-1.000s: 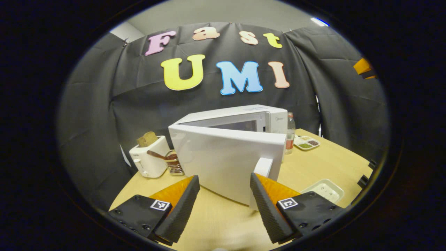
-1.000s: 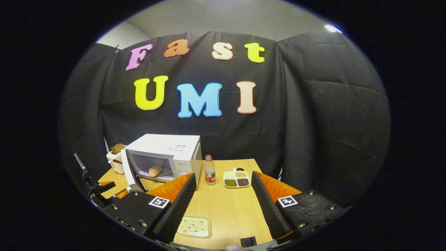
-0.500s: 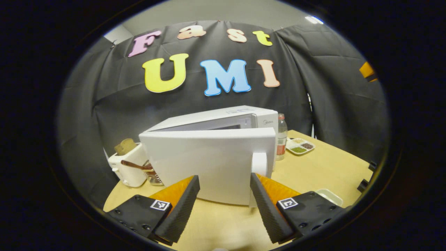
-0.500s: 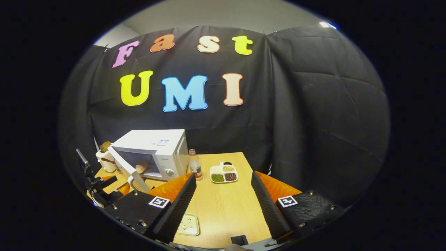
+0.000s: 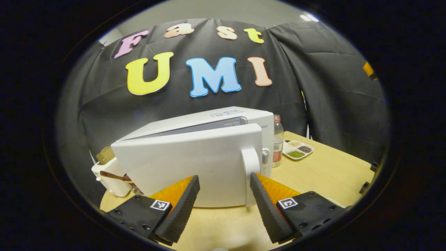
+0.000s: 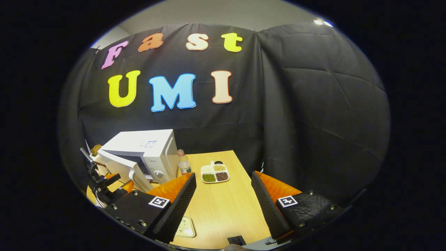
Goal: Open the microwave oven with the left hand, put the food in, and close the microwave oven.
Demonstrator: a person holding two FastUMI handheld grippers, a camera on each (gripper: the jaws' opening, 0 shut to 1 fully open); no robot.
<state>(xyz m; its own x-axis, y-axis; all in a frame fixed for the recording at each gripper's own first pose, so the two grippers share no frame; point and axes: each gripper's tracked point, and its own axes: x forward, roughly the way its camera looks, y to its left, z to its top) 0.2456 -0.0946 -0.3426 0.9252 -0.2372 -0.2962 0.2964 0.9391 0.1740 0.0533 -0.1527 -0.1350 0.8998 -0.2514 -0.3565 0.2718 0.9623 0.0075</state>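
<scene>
The white microwave (image 5: pixel 223 120) stands on the wooden table (image 5: pixel 324 170), its door (image 5: pixel 184 164) swung almost closed, with only a narrow gap left at the handle (image 5: pixel 251 167) side. My left gripper (image 5: pixel 223 176) is open right in front of the door, one finger close beside the handle; I cannot tell whether it touches. The food is hidden behind the door. In the right gripper view the microwave (image 6: pixel 150 148) sits at far left with its door (image 6: pixel 120 165) ajar and the left gripper (image 6: pixel 106 181) in front of it. My right gripper (image 6: pixel 223 174) hangs open over the table, holding nothing.
A white toaster (image 5: pixel 111 177) with a slice of bread stands left of the microwave. A drink bottle (image 5: pixel 277 139) and a divided dish of beans (image 5: pixel 296 149) sit to its right. A white tray (image 6: pixel 184 228) lies near the table's front edge.
The microwave door has swung from half open to almost closed, with my left gripper following it in. The food seen inside earlier is now hidden. The right gripper drew back rightward.
</scene>
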